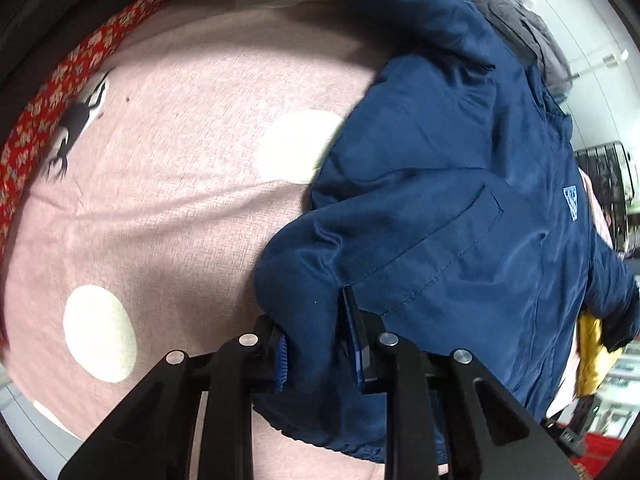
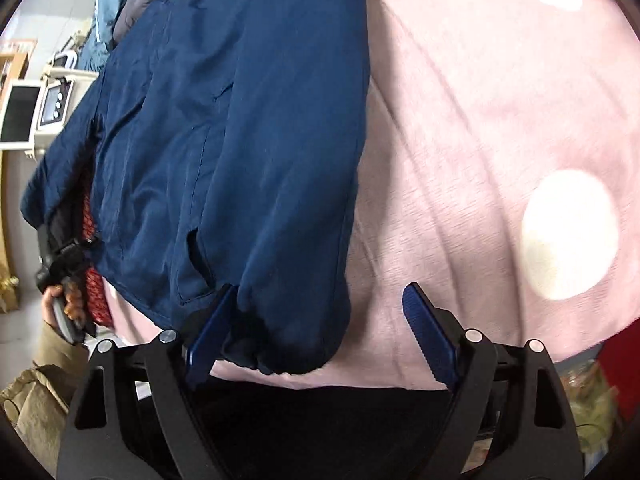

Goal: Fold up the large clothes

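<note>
Pink bedspread (image 1: 168,208) with large cream dots covers the work surface; a red flowered border (image 1: 48,104) runs along its far left edge in the left wrist view, and shelving and white appliances (image 2: 48,108) show dimly beyond the bed in the right wrist view. The navy jacket (image 1: 460,200) lies spread on the spread, lengthwise away from both cameras, chest logo up, hem corners nearest the tongs. Left gripper (image 1: 320,344): jaws drawn narrow and pinched on a bunched fold at the jacket's near hem corner, cloth plainly caught between the blue pads. Right gripper (image 2: 320,332): jaws wide, straddling the other hem corner; the left-hand pad touches or nearly touches the cloth, the right-hand one stands clear over bare bedspread, nothing clamped yet. Judged step: taking hold of the two bottom corners ahead of a first fold. Next move likely calls for the right jaws to close on the elastic hem, then both hands lifting together so the hem carries evenly toward the collar. Hard to read: sleeves mostly tucked or out of frame; grey and light-blue garments (image 2: 116,8) pile beyond the collar, their extent cut off; a yellow item (image 1: 592,356) peeks from under the jacket's right edge; frames blurred at the rims.
</note>
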Action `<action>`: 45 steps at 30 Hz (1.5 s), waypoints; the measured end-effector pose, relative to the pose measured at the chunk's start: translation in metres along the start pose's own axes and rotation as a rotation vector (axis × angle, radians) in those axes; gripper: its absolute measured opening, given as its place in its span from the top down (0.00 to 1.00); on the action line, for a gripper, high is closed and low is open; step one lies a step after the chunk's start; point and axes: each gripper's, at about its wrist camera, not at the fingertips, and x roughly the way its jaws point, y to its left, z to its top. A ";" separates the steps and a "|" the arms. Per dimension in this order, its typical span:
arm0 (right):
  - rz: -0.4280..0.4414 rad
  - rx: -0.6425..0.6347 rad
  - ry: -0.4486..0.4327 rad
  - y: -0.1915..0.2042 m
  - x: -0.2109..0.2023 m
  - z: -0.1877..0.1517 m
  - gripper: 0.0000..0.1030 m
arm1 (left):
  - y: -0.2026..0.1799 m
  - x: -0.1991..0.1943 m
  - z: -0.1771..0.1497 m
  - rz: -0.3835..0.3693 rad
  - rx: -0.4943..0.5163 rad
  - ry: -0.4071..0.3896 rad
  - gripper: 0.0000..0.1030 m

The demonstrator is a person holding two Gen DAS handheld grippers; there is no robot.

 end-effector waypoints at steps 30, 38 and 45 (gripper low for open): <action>-0.243 0.215 0.089 -0.042 -0.036 -0.015 0.48 | 0.023 0.011 -0.109 0.010 -0.143 0.236 0.43; -0.494 0.028 -0.081 -0.004 -0.104 0.019 0.28 | -0.012 -0.083 -0.068 0.294 0.067 -0.102 0.20; -0.424 -0.316 -0.057 0.092 -0.070 0.047 0.16 | -0.084 -0.065 -0.064 0.147 0.316 -0.071 0.13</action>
